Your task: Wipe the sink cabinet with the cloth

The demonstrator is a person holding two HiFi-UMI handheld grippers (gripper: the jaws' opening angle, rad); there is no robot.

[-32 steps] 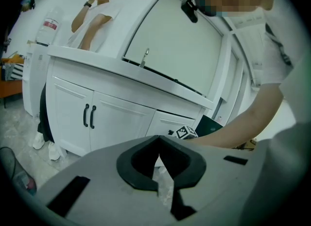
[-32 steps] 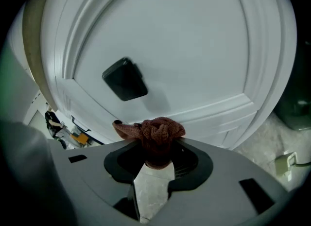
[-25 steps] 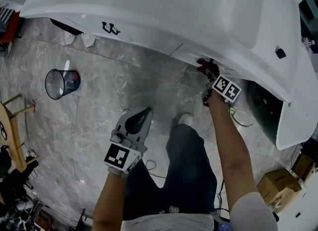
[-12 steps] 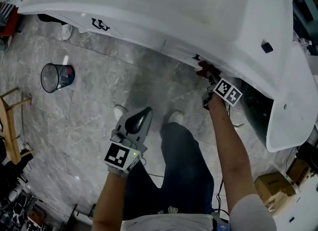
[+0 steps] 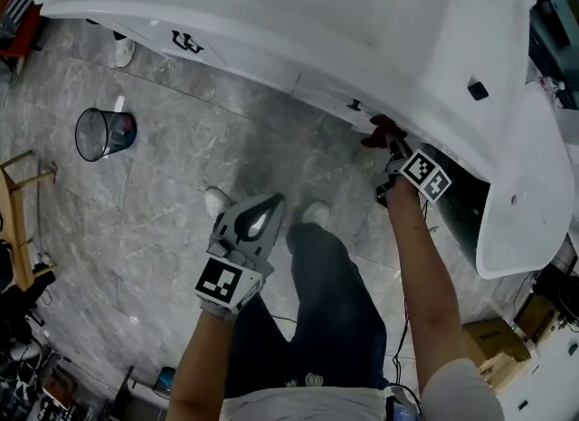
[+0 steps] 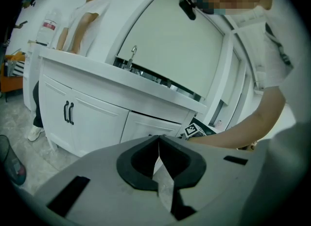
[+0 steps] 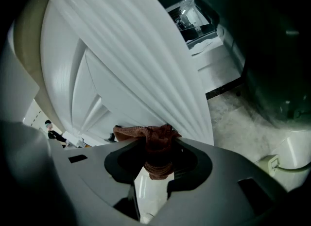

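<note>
Right tongs [image 5: 391,143] slid along the sink cabinet [image 6: 92,123], clamping the cloth [image 7: 146,133] (left tongs [image 6: 158,142] closed, empty).

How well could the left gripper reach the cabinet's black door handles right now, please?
Probably yes: the left gripper hangs shut and empty, with only floor between it and the handles, though it would need a forward stretch.
</note>
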